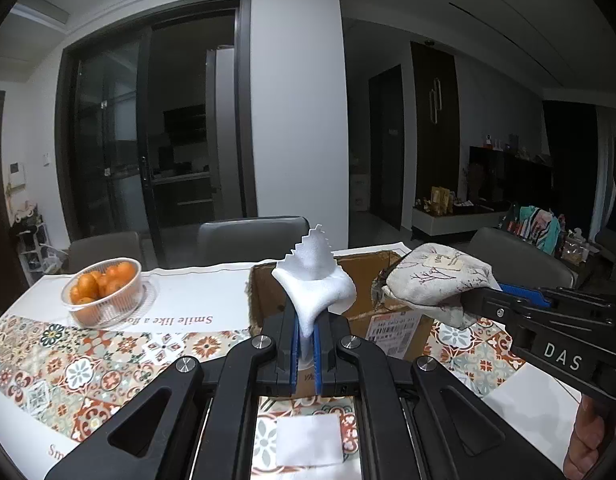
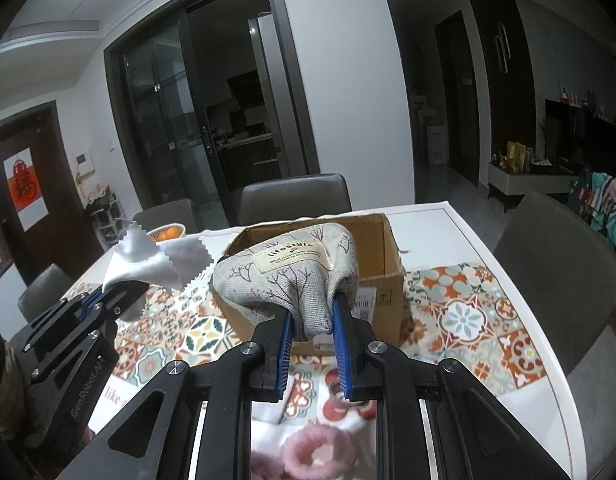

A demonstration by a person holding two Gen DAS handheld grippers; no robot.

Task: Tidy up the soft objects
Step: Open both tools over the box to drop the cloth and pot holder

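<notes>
Above the patterned table (image 2: 468, 312), left claw (image 1: 306, 320) pinches white cloth (image 1: 314, 292); right claw (image 2: 312, 316) clamps pouch (image 2: 288, 276).

Fruit bowl (image 1: 102, 298) left of box (image 1: 360, 280)

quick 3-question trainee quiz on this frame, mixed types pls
1. True or false: the left tool grips a white cloth.
2. What does the right tool hold? A) fabric pouch B) pink ring C) bowl of oranges
3. Name the open container on the table behind both items.

Key: 1 true. 2 A, the fabric pouch. 3 the cardboard box.
</notes>
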